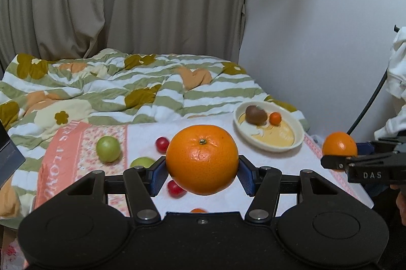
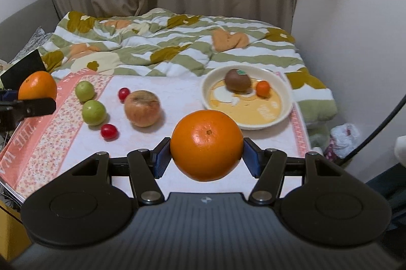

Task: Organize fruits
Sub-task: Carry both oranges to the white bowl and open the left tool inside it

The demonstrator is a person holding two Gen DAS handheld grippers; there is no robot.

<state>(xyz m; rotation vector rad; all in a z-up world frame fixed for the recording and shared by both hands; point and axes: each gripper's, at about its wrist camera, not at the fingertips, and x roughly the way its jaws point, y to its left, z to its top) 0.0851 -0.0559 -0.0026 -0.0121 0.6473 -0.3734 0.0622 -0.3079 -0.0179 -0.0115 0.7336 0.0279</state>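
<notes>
Each hand-held gripper is clamping an orange above the bench: left (image 1: 202,169) on one orange (image 1: 202,158), right (image 2: 206,155) on another (image 2: 206,145). Lowering them gently into the bowl (image 2: 288,107) (kiwi (image 2: 237,80) already inside) is advisable.

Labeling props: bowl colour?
Cream rim, yellow inside with white shapes: the bowl shows best in the right wrist view.

Both wrist views low, near, facing bed; bowl (image 1: 269,129) (image 2: 247,97) shared, slightly blurred.
</notes>
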